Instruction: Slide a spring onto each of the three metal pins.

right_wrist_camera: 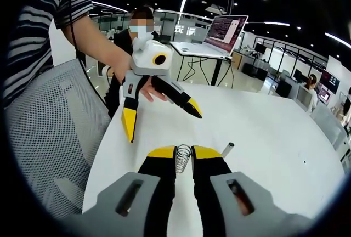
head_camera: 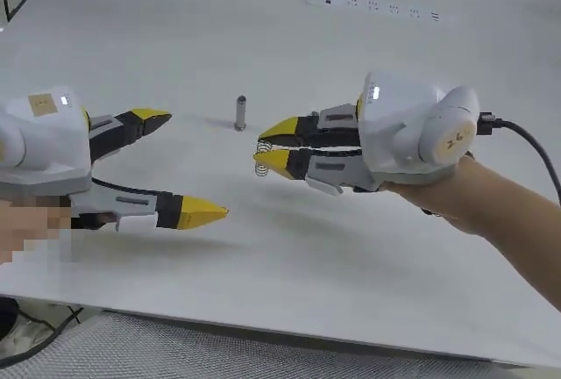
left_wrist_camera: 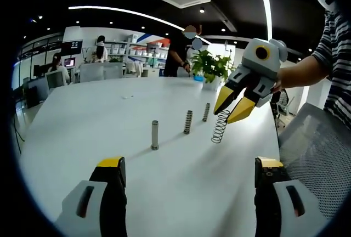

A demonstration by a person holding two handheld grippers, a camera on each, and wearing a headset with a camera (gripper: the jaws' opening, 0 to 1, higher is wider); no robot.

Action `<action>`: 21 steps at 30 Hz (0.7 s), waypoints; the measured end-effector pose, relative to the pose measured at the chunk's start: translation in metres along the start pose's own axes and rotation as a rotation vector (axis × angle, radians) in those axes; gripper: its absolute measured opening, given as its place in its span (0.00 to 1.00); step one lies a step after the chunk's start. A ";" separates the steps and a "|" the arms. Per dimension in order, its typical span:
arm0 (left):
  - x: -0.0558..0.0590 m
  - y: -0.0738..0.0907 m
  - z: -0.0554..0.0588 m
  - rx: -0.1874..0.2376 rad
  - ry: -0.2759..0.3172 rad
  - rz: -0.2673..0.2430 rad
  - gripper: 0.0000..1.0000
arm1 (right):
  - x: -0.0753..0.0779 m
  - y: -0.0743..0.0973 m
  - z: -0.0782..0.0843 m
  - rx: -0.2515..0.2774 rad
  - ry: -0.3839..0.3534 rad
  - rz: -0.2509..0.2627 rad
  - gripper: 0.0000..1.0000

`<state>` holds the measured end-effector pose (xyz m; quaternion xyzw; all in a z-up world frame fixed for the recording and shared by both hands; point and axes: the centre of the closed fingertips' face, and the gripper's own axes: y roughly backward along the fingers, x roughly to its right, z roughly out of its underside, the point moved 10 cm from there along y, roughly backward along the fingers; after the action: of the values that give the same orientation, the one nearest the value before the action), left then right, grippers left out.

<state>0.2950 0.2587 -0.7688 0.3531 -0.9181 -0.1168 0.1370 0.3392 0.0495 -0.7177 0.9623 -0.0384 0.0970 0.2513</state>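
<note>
Lower left, the left gripper gapes, jaws empty. Mid-frame, the right gripper clamps its jaws on a coiled steel spring (near the grey metal pin on the white counter).

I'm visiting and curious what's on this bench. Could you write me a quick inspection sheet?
Surface: white table, flat and plain.
Job's things: bare pin; pin with spring; second pin with spring; third spring, held.
Clutter: nothing seen.
Grippers: left gripper open; right gripper shut on the third spring.
Cables: black cable from the right gripper; power strip at the far edge.
Surroundings: open office, plant, laptop, mesh chair.
</note>
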 end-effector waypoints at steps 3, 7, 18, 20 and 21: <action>-0.001 0.001 0.000 0.003 0.003 -0.004 0.97 | 0.004 -0.002 -0.002 0.001 0.005 0.003 0.12; -0.002 0.003 0.000 0.005 0.004 -0.012 0.97 | 0.011 -0.006 -0.005 0.001 0.009 0.015 0.12; -0.003 0.004 0.002 0.005 0.011 -0.020 0.97 | 0.026 -0.015 -0.010 0.007 0.006 0.041 0.12; -0.004 0.005 0.002 0.006 0.013 -0.021 0.97 | 0.028 -0.017 -0.011 0.004 0.009 0.046 0.12; -0.004 0.005 0.002 0.006 0.013 -0.020 0.97 | 0.030 -0.018 -0.011 0.003 0.009 0.052 0.12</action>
<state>0.2942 0.2652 -0.7696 0.3636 -0.9139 -0.1132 0.1408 0.3688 0.0697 -0.7106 0.9609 -0.0621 0.1081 0.2474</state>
